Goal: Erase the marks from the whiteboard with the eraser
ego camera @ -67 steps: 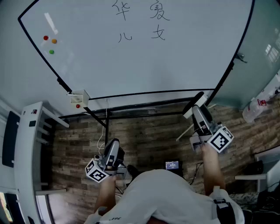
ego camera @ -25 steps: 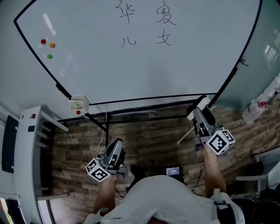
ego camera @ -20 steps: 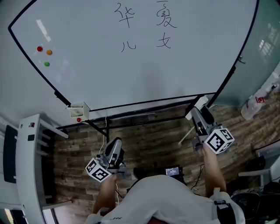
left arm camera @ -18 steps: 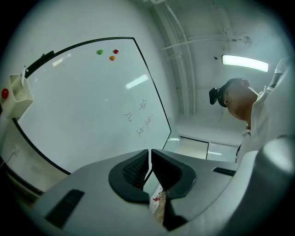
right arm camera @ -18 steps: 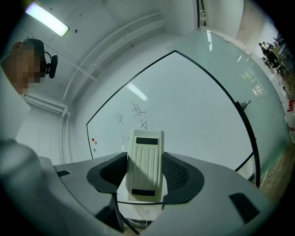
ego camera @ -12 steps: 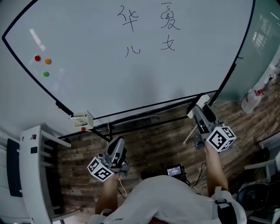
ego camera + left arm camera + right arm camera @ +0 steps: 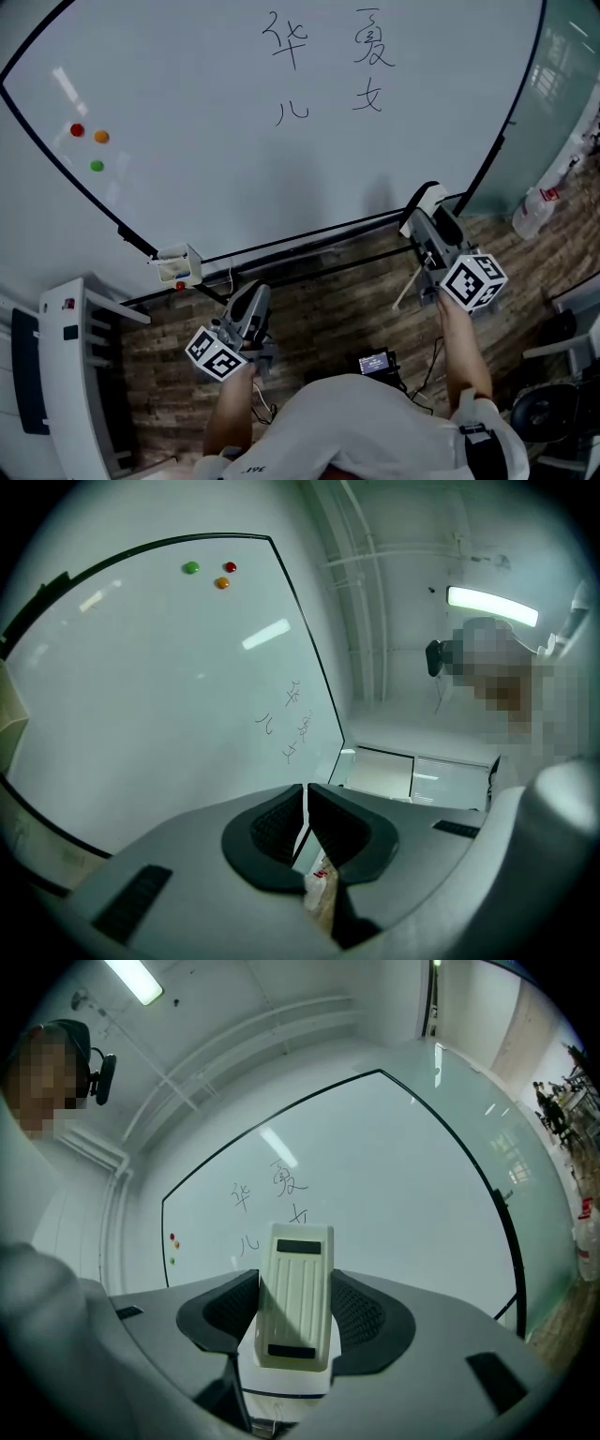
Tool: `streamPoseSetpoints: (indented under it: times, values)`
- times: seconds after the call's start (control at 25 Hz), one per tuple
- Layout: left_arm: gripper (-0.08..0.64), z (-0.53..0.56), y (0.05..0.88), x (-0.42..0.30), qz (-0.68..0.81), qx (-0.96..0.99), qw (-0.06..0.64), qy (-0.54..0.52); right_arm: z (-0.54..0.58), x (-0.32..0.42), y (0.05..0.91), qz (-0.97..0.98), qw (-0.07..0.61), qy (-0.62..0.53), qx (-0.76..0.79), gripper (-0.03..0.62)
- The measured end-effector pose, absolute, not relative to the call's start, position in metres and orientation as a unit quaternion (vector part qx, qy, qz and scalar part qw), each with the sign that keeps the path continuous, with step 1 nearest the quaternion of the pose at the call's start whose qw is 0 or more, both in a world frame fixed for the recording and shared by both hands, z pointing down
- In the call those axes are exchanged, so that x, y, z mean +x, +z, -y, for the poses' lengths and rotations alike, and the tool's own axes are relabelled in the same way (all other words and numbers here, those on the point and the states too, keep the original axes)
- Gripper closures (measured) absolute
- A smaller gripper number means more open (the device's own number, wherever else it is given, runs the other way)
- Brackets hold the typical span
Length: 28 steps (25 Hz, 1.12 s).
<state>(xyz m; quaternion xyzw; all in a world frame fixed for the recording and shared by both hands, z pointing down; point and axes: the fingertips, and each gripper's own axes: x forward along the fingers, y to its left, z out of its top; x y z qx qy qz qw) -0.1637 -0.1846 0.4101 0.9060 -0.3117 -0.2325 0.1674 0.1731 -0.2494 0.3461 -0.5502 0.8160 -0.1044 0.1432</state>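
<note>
Left gripper [image 7: 250, 302]: held low, close to the torso, jaws together, nothing between them. Right gripper [image 7: 425, 217]: held higher and further forward, jaws clamped on the eraser [image 7: 293, 1307], which stands upright between them. Both forearms reach forward, bare. The hands appear largely hidden behind the grippers' marker cubes.
</note>
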Motion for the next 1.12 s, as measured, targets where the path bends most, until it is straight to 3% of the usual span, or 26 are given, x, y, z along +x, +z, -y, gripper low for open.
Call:
streamPoseSetpoints:
  times: [0.76,1.12]
  values:
    - [0.528,0.261,0.331,-0.123,0.354,0.911,0.053,-0.206,0.362,0.223,0.207,-0.811,0.098,0.0,-0.576,0.333]
    - [0.512,0.289,0.31,-0.122,0.354,0.914,0.03,-0.197,0.411,0.23,0.167,-0.783,0.076,0.017,-0.617,0.333]
